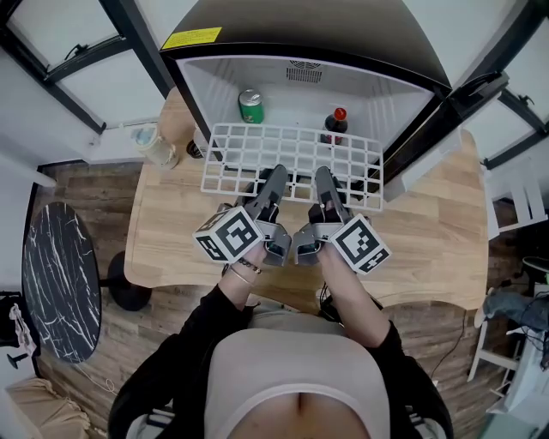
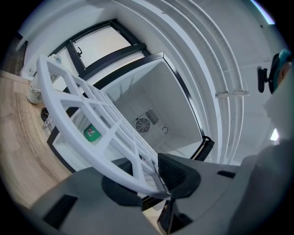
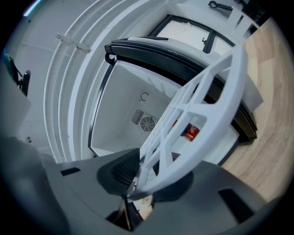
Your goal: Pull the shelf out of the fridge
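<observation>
Your left gripper (image 1: 276,178) and right gripper (image 1: 327,180) each clamp the near edge of the white shelf (image 1: 257,154). Beyond them, inside the open fridge (image 1: 326,26), stand a green can (image 1: 250,106) and a bottle (image 1: 335,125).

The white shelf (image 1: 257,129) lay across the mouth of the fridge (image 1: 369,94) and closed the way in from the front. Behind it a green can (image 1: 250,106) and a dark bottle (image 1: 334,127) stood well apart, with free room between them. The table (image 1: 429,240) at the right side was bare.
</observation>
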`<state>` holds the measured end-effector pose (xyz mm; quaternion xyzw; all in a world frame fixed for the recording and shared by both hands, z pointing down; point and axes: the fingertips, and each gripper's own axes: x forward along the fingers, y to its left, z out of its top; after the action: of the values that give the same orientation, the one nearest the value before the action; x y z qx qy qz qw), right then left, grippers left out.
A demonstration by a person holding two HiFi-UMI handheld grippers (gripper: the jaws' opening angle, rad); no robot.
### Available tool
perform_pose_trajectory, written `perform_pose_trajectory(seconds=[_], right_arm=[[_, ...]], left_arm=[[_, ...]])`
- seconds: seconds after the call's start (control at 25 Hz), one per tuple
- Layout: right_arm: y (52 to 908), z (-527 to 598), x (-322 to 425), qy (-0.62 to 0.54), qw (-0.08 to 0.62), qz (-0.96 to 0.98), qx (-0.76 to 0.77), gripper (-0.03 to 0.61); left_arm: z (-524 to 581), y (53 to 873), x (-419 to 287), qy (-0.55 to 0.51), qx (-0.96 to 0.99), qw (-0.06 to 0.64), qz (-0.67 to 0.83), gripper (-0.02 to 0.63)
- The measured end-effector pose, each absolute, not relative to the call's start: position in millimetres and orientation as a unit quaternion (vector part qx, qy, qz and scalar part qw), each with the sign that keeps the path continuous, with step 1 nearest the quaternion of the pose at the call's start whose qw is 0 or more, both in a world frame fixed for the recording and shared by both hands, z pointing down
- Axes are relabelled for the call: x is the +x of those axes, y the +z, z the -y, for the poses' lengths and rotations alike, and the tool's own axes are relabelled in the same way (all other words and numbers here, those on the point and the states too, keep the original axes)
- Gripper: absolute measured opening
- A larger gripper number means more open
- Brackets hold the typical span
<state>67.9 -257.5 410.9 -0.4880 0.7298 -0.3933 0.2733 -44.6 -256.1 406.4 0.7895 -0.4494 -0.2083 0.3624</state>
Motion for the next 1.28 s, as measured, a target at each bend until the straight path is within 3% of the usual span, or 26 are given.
perform_pose_trajectory(seconds=[1.28], right_arm=[[409.5,244.8,72.7,-0.385,0.268,-0.757,-0.456,0.107]], left_arm=[[235.0,400.4,-41.8,-0.227,0.781,0.330,0.478,0.110]])
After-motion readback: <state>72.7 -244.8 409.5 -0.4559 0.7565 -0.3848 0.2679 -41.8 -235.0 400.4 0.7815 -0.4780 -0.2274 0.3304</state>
